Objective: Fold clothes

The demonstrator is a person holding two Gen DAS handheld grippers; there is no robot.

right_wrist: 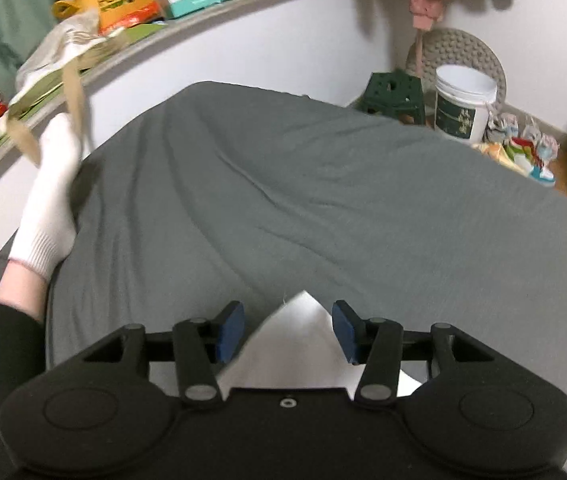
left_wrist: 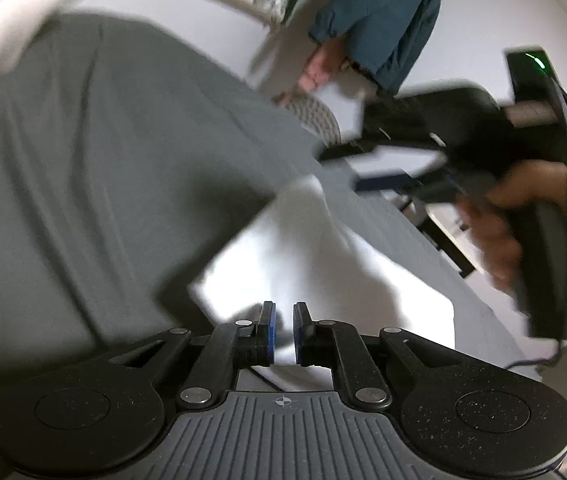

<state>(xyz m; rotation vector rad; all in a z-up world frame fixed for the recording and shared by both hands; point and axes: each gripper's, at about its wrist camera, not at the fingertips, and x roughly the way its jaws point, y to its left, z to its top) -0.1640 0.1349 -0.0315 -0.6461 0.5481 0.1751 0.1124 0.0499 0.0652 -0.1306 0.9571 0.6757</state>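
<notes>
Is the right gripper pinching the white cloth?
Apart. In the right wrist view the right gripper stands wide open, and the white cloth lies between its blue pads with gray sheet visible either side.

Matt grey cloth sheet (right_wrist: 303,184), smooth white fabric (left_wrist: 315,256), ribbed knit glove (right_wrist: 49,208), glossy plastic tub (right_wrist: 463,104).

Soft, even indoor light, no hard shadows. The left view is smeared with motion blur; the white cloth (left_wrist: 315,256) glares, nearly blown out. The right view is sharper, blurred only at the shelf (right_wrist: 131,28). Both bend strongly at dark edges.
</notes>
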